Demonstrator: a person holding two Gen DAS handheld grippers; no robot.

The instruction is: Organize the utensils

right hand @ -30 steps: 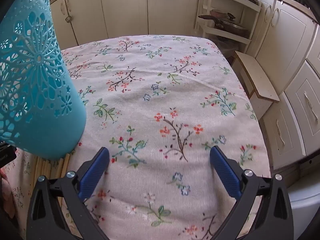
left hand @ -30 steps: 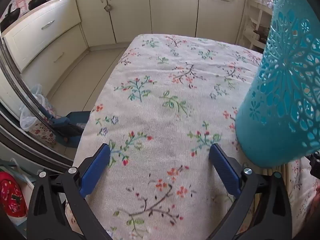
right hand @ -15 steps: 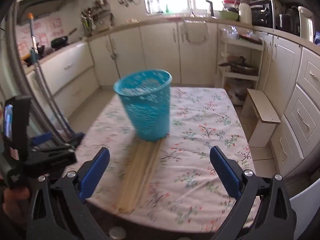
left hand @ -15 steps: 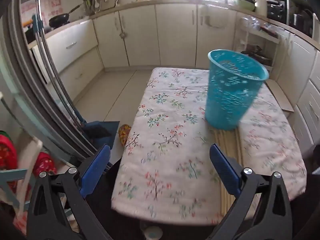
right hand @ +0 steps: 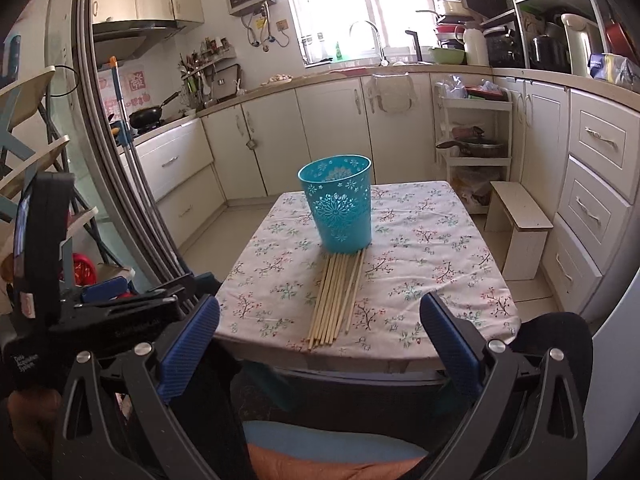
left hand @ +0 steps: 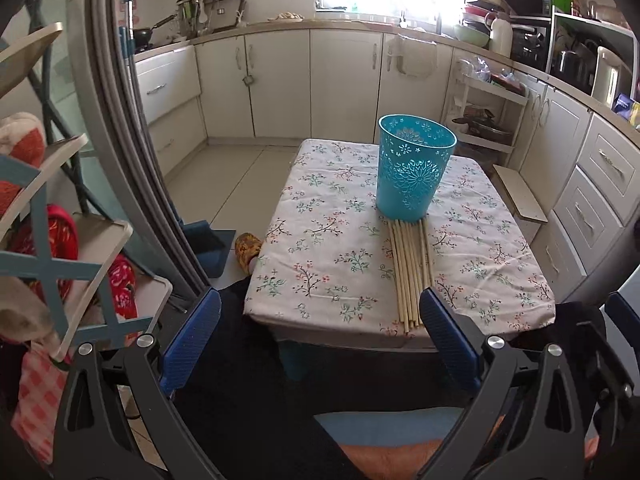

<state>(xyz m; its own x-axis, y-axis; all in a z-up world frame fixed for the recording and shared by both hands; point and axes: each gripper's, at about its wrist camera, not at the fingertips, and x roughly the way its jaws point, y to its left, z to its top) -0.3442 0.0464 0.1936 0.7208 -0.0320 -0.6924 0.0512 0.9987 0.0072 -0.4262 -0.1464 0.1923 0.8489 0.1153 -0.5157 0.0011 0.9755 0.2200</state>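
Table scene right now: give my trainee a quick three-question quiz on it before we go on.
1. True or false: the wooden sticks already stand inside the blue basket.
2. Which way do the sticks run: A) across the table, B) from the basket toward the near edge, C) scattered?
3. What state are the left gripper and right gripper in?

Key: 1. False, they lie flat on the cloth. 2. B. 3. Both open, holding nothing, back from the table.
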